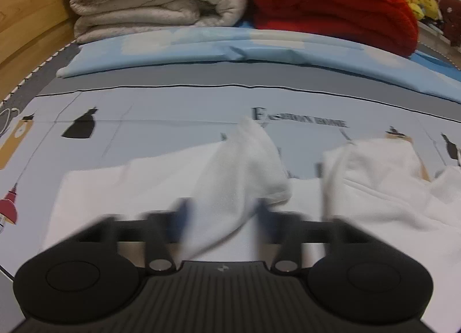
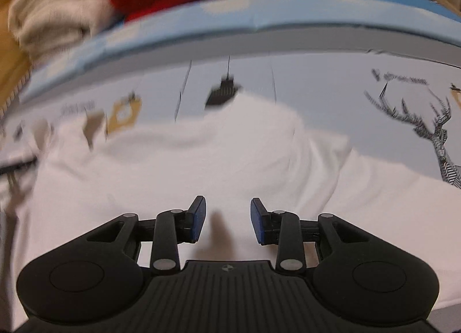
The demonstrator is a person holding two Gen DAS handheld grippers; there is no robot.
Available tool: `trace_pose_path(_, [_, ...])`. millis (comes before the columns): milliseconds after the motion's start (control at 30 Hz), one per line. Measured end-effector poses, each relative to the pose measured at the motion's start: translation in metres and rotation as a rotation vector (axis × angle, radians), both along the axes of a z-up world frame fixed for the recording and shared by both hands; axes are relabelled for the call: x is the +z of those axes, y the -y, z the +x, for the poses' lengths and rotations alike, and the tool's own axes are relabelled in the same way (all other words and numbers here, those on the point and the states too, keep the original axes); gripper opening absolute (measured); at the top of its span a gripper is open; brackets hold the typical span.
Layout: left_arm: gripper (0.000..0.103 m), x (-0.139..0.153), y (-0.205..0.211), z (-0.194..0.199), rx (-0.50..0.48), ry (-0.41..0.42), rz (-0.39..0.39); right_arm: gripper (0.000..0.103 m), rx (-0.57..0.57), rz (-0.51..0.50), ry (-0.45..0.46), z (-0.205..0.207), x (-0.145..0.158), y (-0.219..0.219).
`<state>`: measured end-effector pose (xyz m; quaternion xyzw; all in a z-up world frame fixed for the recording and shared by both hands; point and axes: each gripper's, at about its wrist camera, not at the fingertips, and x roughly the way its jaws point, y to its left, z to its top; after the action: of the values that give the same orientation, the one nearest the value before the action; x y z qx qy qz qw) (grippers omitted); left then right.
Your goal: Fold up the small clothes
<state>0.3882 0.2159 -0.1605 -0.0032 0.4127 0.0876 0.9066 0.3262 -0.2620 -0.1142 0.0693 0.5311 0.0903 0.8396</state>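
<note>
White cotton garment (image 2: 201, 166) spread on printed grey bedsheet (image 1: 173, 108), fold of it clamped between left gripper (image 1: 222, 217) pads, right gripper (image 2: 228, 217) parted above cloth, folded red blanket (image 1: 331, 7) and cream blanket (image 1: 149, 1) stacked behind.

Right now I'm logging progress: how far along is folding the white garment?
Barely started. The white garment lies rumpled on the printed bedsheet, with no finished fold visible. In hand: the left gripper has a raised flap between its jaws. The right gripper is open and empty. All folding remains.
</note>
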Motion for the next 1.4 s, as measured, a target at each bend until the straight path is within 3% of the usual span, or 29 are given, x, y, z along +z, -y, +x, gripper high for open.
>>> trace_pose_path(133, [0.008,0.03,-0.068,-0.015,0.211,0.089,0.009,0.036,0.0,-0.085,-0.088,0.002,-0.022,0.002])
trace_pose_path(267, [0.007,0.051,-0.172,-0.064,0.508,0.192,-0.021,0.036,-0.034,-0.049,-0.094,0.005,-0.023,0.009])
trace_pose_path(367, [0.007,0.05,-0.245,-0.111,0.696,0.22,-0.031,0.036,-0.029,-0.072,-0.089,0.003,-0.021,0.007])
trace_pose_path(467, [0.007,0.036,-0.305,-0.16,0.845,0.202,-0.102,0.036,-0.017,-0.096,-0.079,0.001,-0.021,0.002])
trace_pose_path(533, [0.004,0.024,-0.33,-0.183,0.896,0.19,-0.154,0.036,-0.012,-0.101,-0.078,0.0,-0.022,0.004])
trace_pose_path(600, [0.005,0.01,-0.344,-0.191,0.891,0.143,-0.253,0.036,-0.008,-0.112,-0.076,-0.001,-0.022,0.002])
trace_pose_path(667, [0.007,0.005,-0.348,-0.197,0.9,0.148,-0.317,0.036,-0.009,-0.126,-0.075,-0.002,-0.023,0.001])
trace_pose_path(733, [0.016,0.007,-0.353,-0.2,0.914,0.162,-0.365,0.036,-0.021,-0.13,-0.076,-0.003,-0.023,0.002])
trace_pose_path(767, [0.028,0.007,-0.355,-0.203,0.915,0.178,-0.404,0.036,-0.027,-0.134,-0.076,-0.003,-0.022,0.001])
trace_pose_path(800, [0.033,0.006,-0.358,-0.204,0.913,0.191,-0.441,0.036,-0.03,-0.138,-0.078,-0.004,-0.022,0.001])
trace_pose_path(833, [0.032,0.004,-0.358,-0.205,0.912,0.192,-0.455,0.036,-0.03,-0.144,-0.079,-0.004,-0.022,0.0])
trace_pose_path(867, [0.021,0.005,-0.358,-0.204,0.912,0.186,-0.447,0.036,-0.029,-0.15,-0.079,-0.005,-0.021,-0.001])
trace_pose_path(900, [0.003,0.007,-0.356,-0.204,0.911,0.178,-0.423,0.036,-0.027,-0.153,-0.079,-0.001,-0.022,-0.004])
trace_pose_path(1033, [0.002,0.033,-0.329,-0.185,0.833,0.194,-0.303,0.036,-0.047,-0.136,-0.042,-0.001,-0.011,-0.001])
trace_pose_path(1133, [0.002,0.076,-0.28,-0.157,0.665,0.277,-0.3,0.036,-0.067,-0.111,0.037,-0.002,0.012,0.001])
trace_pose_path(1267, [0.002,0.136,-0.157,-0.114,0.31,0.361,-0.362,0.036,-0.098,-0.037,0.155,-0.01,0.048,0.006])
trace_pose_path(1400, [0.003,0.169,-0.001,-0.094,-0.05,0.347,-0.511,0.036,-0.186,0.063,0.217,-0.024,0.08,0.019])
